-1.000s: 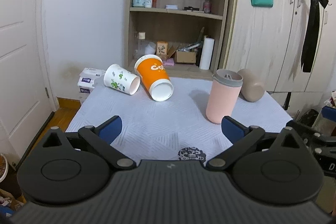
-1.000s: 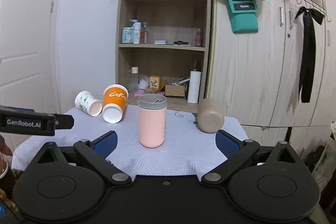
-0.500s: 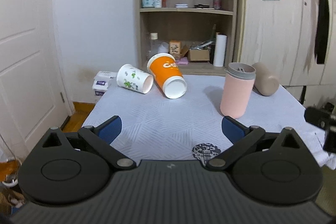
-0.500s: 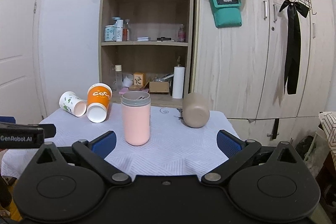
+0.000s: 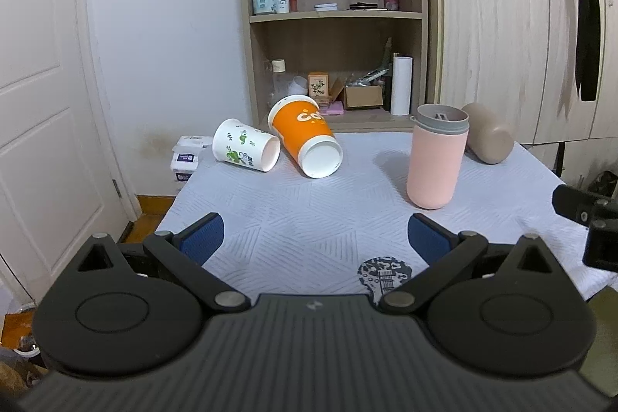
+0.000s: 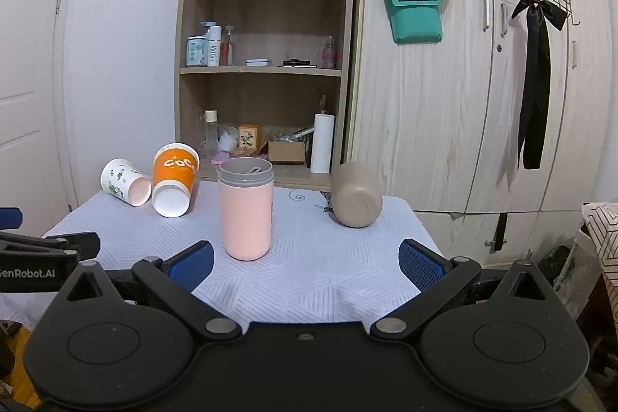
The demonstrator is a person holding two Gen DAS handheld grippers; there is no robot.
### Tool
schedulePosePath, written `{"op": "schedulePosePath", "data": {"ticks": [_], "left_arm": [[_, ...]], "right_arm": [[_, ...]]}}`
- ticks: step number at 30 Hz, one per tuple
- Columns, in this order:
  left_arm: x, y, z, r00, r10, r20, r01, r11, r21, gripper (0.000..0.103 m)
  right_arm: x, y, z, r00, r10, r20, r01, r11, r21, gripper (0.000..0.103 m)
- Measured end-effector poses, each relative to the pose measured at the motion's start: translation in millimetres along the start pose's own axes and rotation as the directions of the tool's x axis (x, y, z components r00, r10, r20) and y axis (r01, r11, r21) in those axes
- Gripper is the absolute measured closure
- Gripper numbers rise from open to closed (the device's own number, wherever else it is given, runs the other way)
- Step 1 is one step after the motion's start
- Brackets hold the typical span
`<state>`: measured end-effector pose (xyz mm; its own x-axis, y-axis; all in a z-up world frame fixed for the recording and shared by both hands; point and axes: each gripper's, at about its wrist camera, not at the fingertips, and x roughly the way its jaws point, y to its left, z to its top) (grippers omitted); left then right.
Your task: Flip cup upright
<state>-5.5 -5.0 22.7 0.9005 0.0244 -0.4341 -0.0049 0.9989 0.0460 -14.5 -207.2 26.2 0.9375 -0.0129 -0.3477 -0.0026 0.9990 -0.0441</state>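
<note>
On the table's white cloth (image 5: 309, 215) three cups lie on their sides: a white leaf-print paper cup (image 5: 246, 150) (image 6: 124, 182) at the far left, an orange paper cup (image 5: 306, 141) (image 6: 174, 180) beside it, and a beige cup (image 5: 487, 138) (image 6: 356, 196) at the far right. A pink tumbler with a grey rim (image 5: 436, 161) (image 6: 245, 208) stands upright between them. My left gripper (image 5: 313, 238) is open and empty over the near edge. My right gripper (image 6: 305, 259) is open and empty, short of the tumbler and beige cup.
A wooden shelf unit (image 5: 332, 18) with bottles and boxes stands behind the table. Wardrobe doors (image 6: 483, 95) are at the right, a white door (image 5: 38, 103) at the left. Tissue packs (image 5: 187, 157) sit off the table's far left corner.
Both grippers have drawn back slightly and shifted; the cups sit a little farther away in view. The right gripper now shows at the left view's right edge. No cup has moved.
</note>
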Motion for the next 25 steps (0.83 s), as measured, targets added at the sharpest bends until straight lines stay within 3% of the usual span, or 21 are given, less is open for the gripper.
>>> {"op": "schedulePosePath", "data": {"ticks": [25], "left_arm": [[-5.0,3.0,-3.3,0.999,0.02,0.024,-0.02,1.0,0.015,0.0]], "right_arm": [[1.0,1.2,-1.7,1.0,-0.005,-0.01,0.005,1.0,0.0,0.0]]}}
